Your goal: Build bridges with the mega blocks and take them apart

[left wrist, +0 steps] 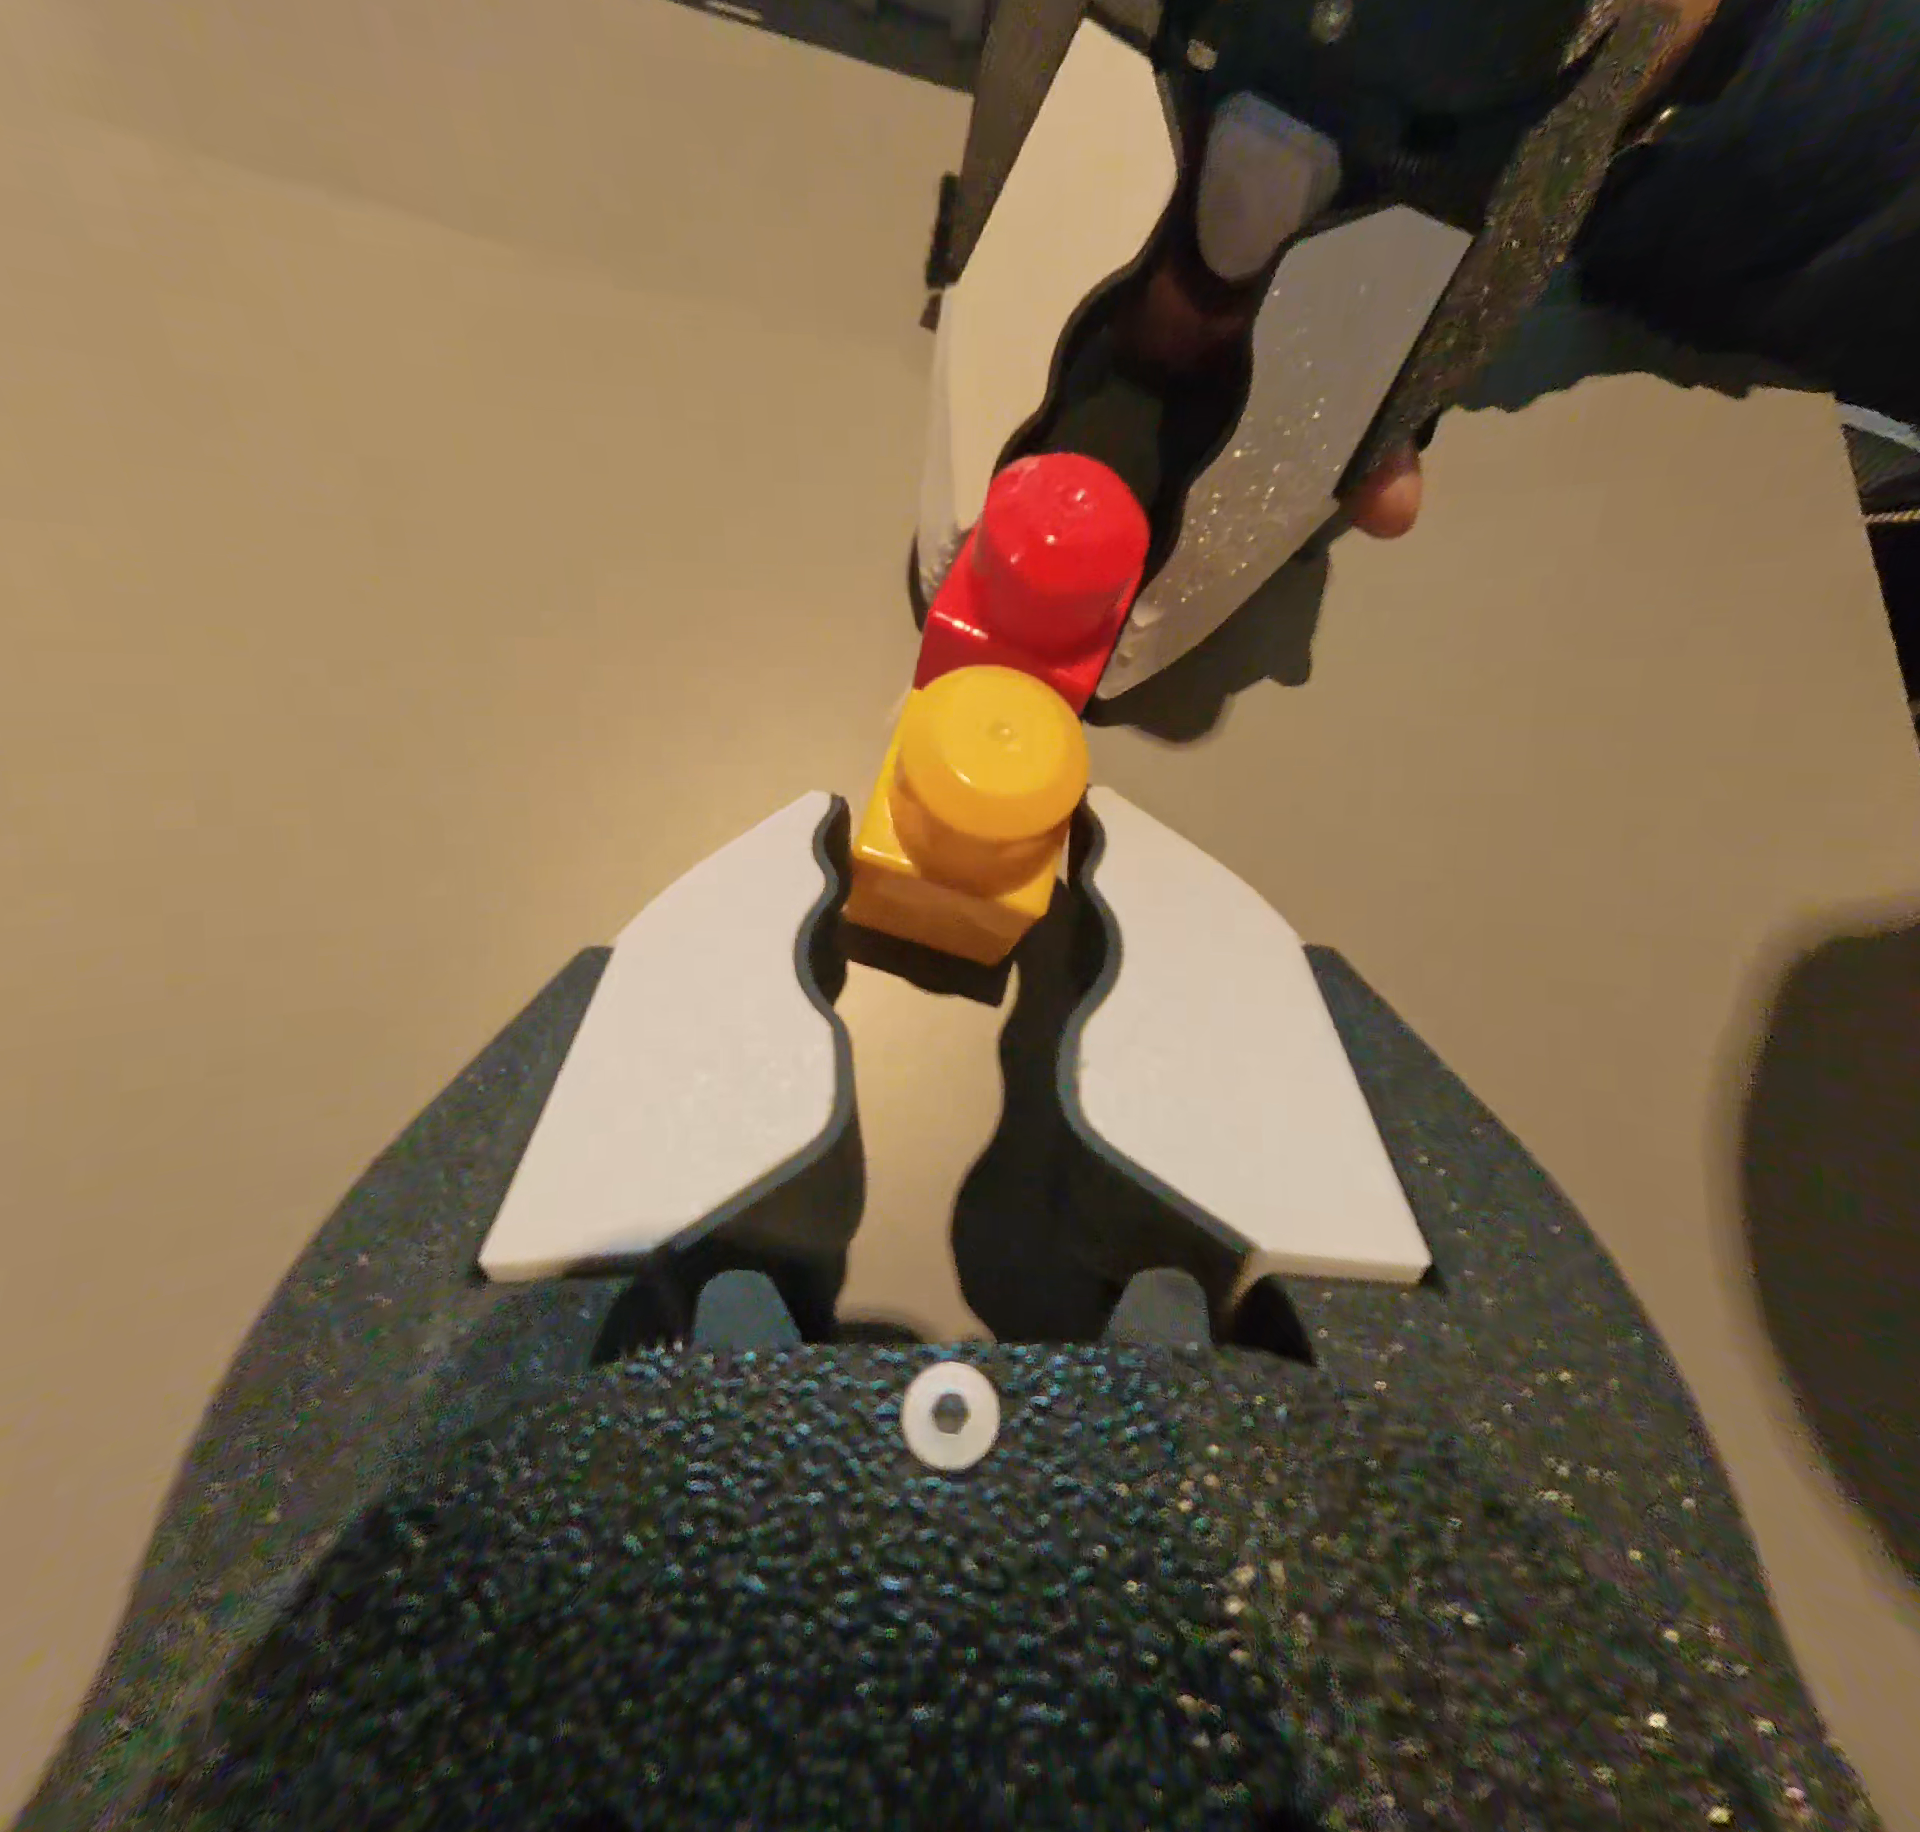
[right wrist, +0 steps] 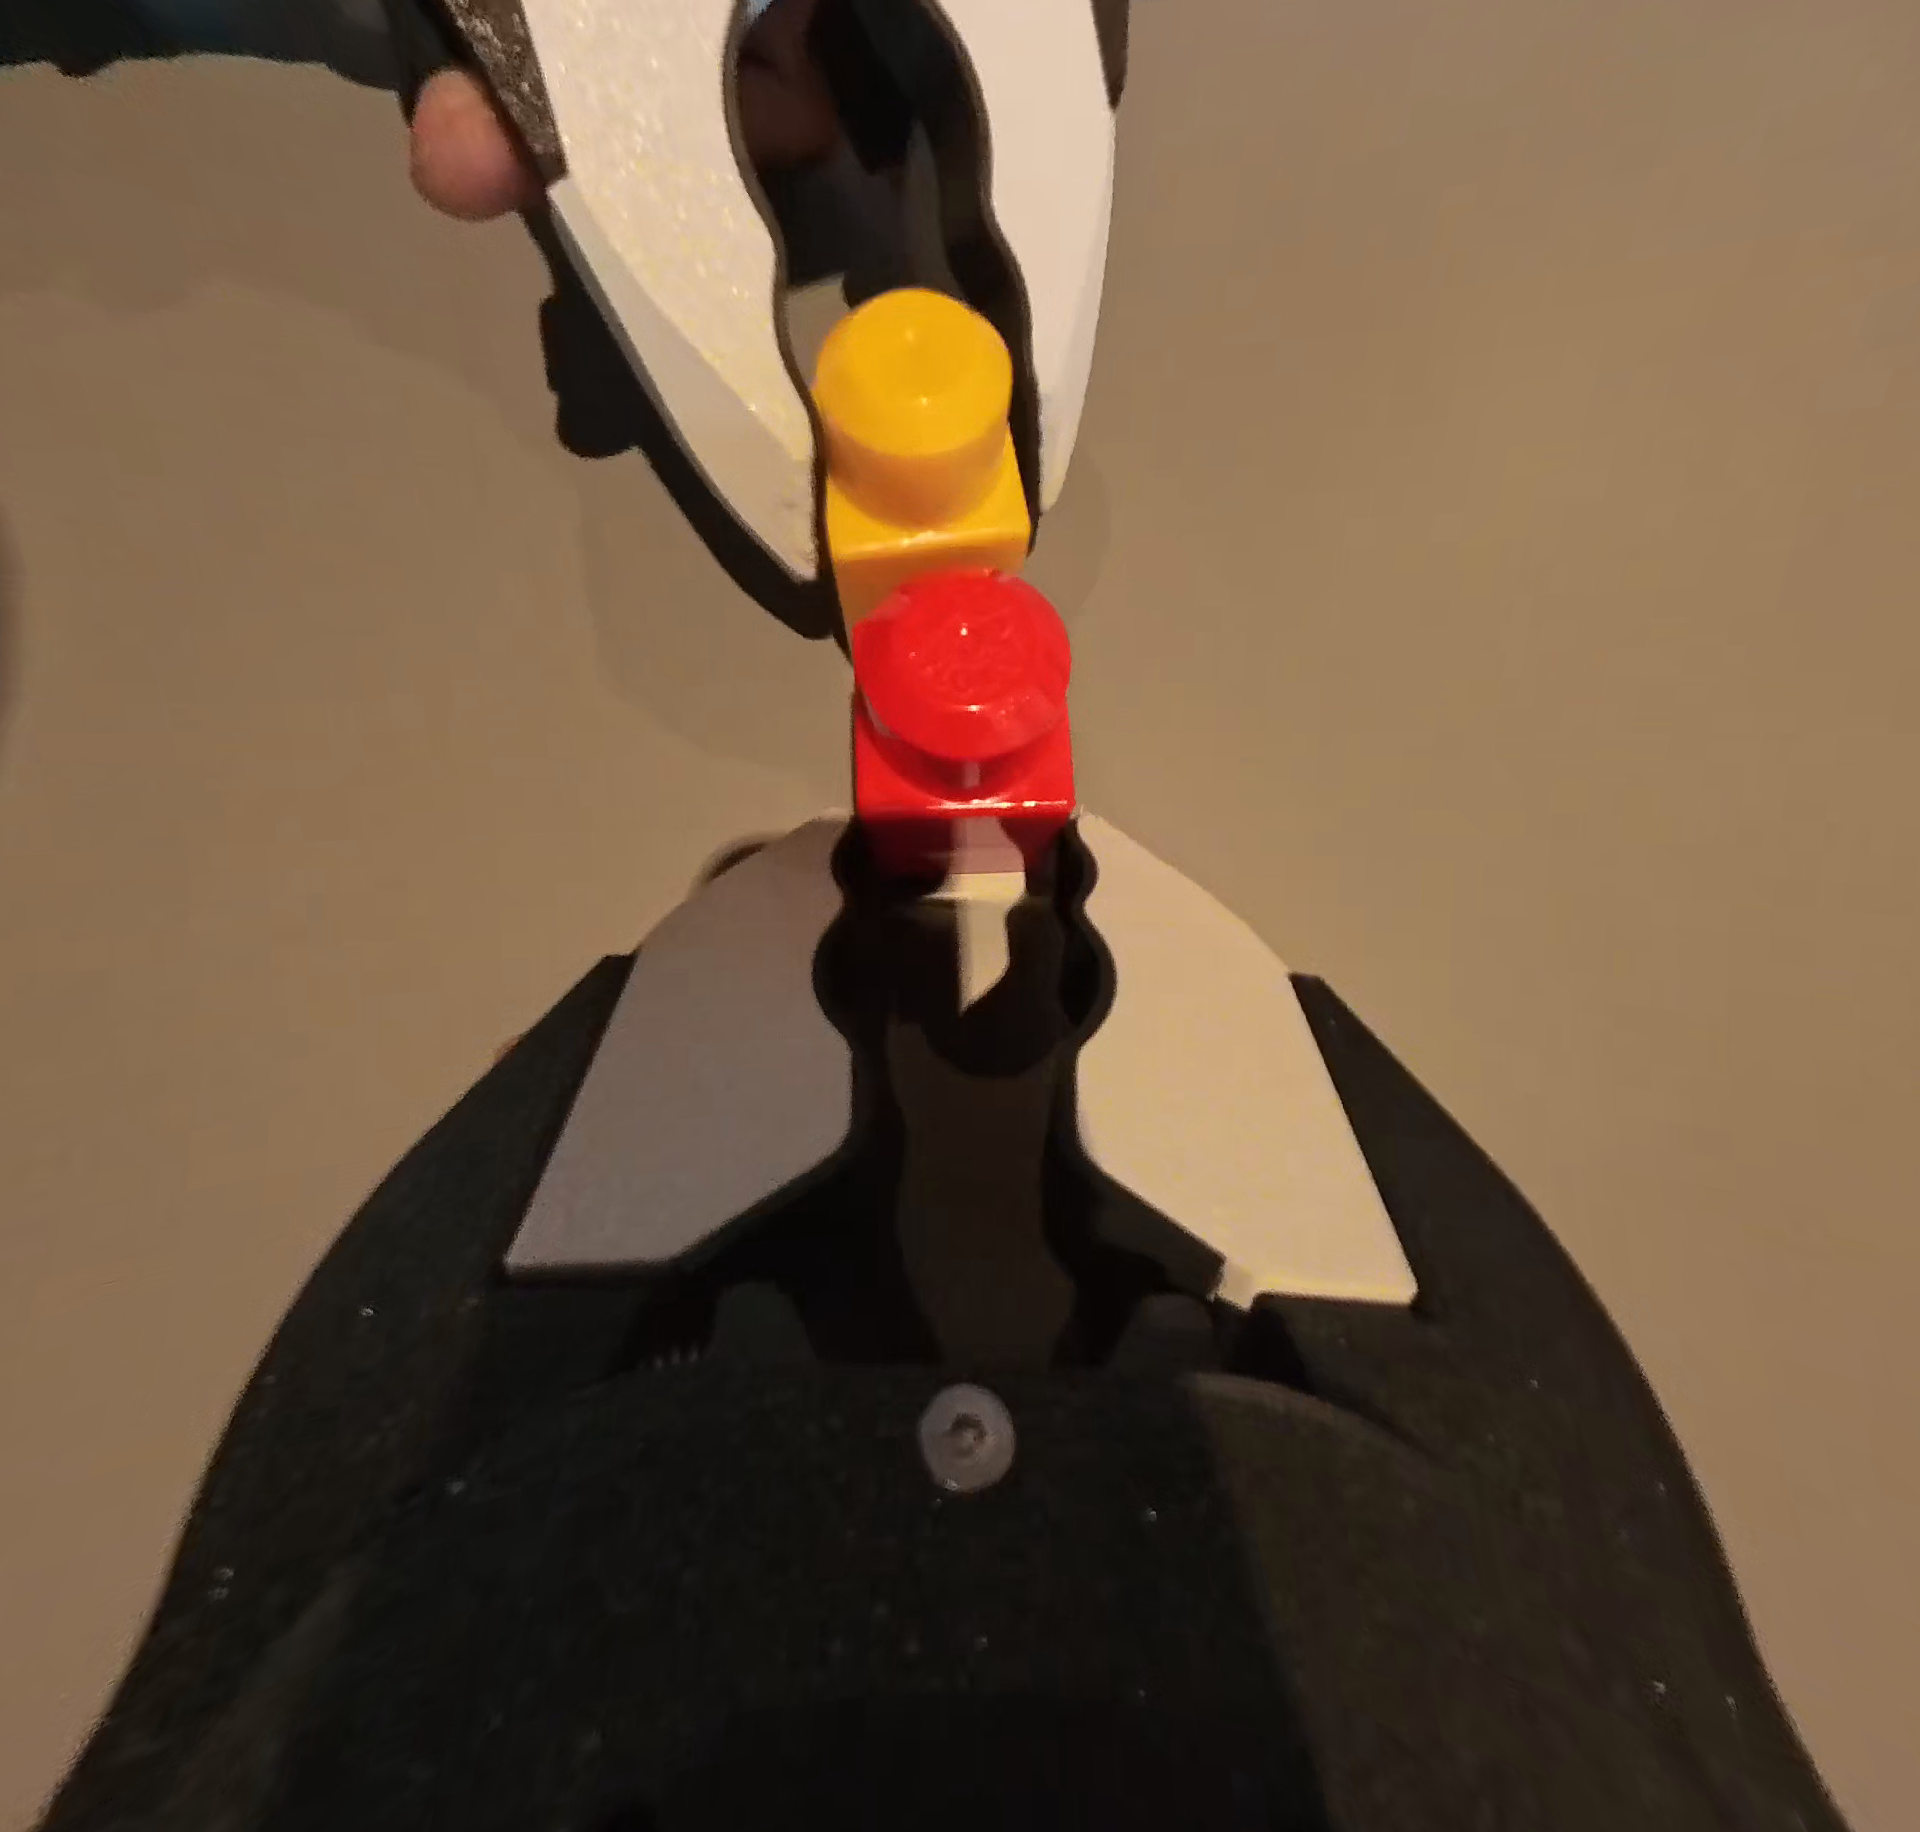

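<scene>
You held one block in each gripper, and the two blocks met nose to nose in the space between your hands.

Your left gripper [left wrist: 961,852] was closed narrow around the yellow block [left wrist: 961,837]. Its two white fingers [left wrist: 717,1034] pressed the block's square base from both sides, right at the tips. The round knob of the block pointed up.

Your right gripper [right wrist: 956,847] was closed narrow around the red block [right wrist: 961,743] in the same way, pinching the square base at the fingertips, knob up. In the left wrist view you could see that gripper coming in from the far side, with your fingertip [left wrist: 1387,499] on its edge.

The red block lay straight ahead of the yellow one, along the line your left gripper pointed. The two bases looked like they were touching or just beside each other, side by side, about level. I could not tell for sure if there was a tiny gap. Neither block sat on top of the other. Both seemed to be lifted a little over the tan table [left wrist: 416,535], with shadows under them, but that was hard to tell.

Each hand was equally near its own block, so neither had to reach.

I saw no box, tray or bin in either view, and no other blocks. My guess is the next move would depend on keeping the two bases lined up.
</scene>
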Tool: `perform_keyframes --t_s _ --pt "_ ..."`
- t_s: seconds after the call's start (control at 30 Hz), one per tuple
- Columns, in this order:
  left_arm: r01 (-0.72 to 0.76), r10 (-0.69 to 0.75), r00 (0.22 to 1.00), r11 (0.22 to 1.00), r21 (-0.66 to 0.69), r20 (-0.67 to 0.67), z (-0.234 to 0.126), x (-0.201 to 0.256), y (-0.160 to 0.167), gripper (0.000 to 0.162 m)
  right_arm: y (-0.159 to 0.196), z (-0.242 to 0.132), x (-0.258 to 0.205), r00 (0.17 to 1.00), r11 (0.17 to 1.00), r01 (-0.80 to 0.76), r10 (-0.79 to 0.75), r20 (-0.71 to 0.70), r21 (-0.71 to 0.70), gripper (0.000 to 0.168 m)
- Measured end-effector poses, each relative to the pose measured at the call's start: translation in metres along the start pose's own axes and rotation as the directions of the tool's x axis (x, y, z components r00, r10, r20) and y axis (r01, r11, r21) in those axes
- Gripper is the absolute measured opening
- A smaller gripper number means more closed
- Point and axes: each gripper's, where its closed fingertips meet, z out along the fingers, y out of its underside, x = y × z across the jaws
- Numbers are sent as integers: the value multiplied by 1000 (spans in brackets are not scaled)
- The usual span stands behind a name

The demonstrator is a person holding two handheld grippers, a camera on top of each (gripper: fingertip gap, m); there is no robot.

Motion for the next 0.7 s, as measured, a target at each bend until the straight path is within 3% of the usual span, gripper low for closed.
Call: perform_keyframes --t_s 0.27,0.6,0.7 --pt "4 -4 1000 1000 -2 15 -4 1 3 40 -11 11 -4 991 998 67 -68 112 10 36" --pt "-5 5 1000 999 -35 23 -3 1 9 40 -11 12 -6 989 997 77 -77 126 11 36" --pt "-28 31 999 994 -107 26 2 3 17 53 -10 13 -6 989 997 73 -72 130 0 36"
